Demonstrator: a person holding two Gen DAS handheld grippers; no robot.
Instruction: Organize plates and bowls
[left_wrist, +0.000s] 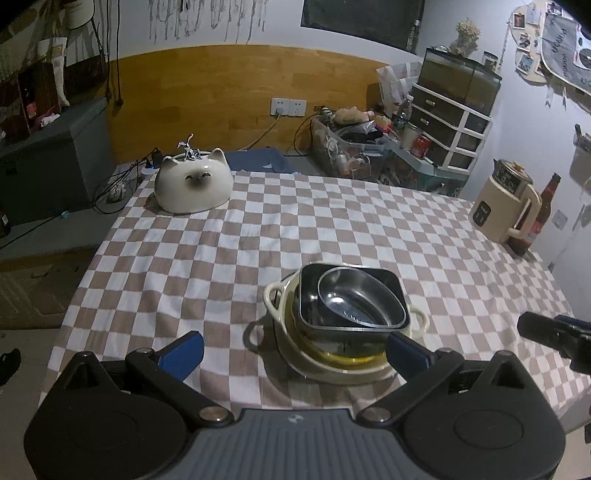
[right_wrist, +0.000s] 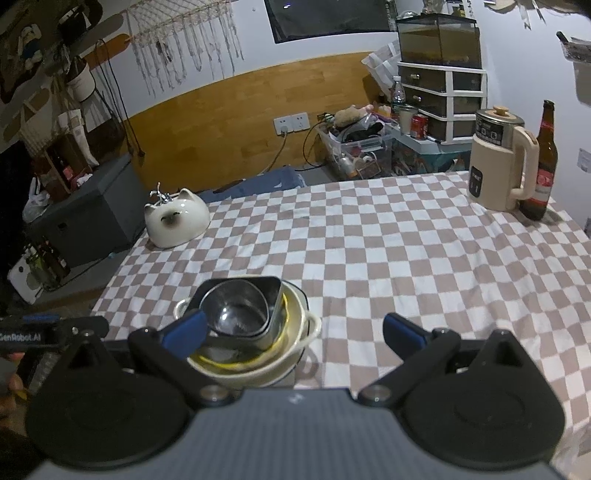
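Blue-padded and spread wide with nothing between its fingers, the left gripper (left_wrist: 293, 349) hangs low over the near edge of the table. Its right pad (left_wrist: 404, 354) sits just in front of the near rim of a cream ceramic two-handled bowl (left_wrist: 284, 295), while its left pad (left_wrist: 183, 354) is over bare cloth, so the stack of dishes lies ahead and right of centre rather than between the fingers. Inside the cream bowl rests a clear amber glass dish (left_wrist: 351, 356), and in that a rounded-square stainless steel container (left_wrist: 308, 295) holding a smaller oval stainless steel bowl (left_wrist: 360, 299), tilted against its wall.

Likewise released, the right gripper (right_wrist: 293, 332) grasps nothing; from its view the same stack lies ahead and to the left, the cream bowl (right_wrist: 295, 341) partly behind the left pad (right_wrist: 184, 332), with the steel container (right_wrist: 273, 291) and inner steel bowl (right_wrist: 232, 314) nested on top. The right pad (right_wrist: 404, 334) is over open cloth. Each gripper's dark body shows at the edge of the other's view.

Everything stands on a brown-and-white checkered tablecloth (left_wrist: 332, 221), slightly wrinkled. At the far left corner sits a white ceramic cat-face dish (left_wrist: 194, 184); at the far right a beige electric kettle (right_wrist: 498, 162) with a brown glass bottle (right_wrist: 545, 162) just beside it. Beyond the table are a wood-panelled wall (left_wrist: 221, 92) with white sockets, a clear plastic bin of clutter (left_wrist: 347, 147) and a white drawer unit (right_wrist: 443, 99) carrying a glass tank.
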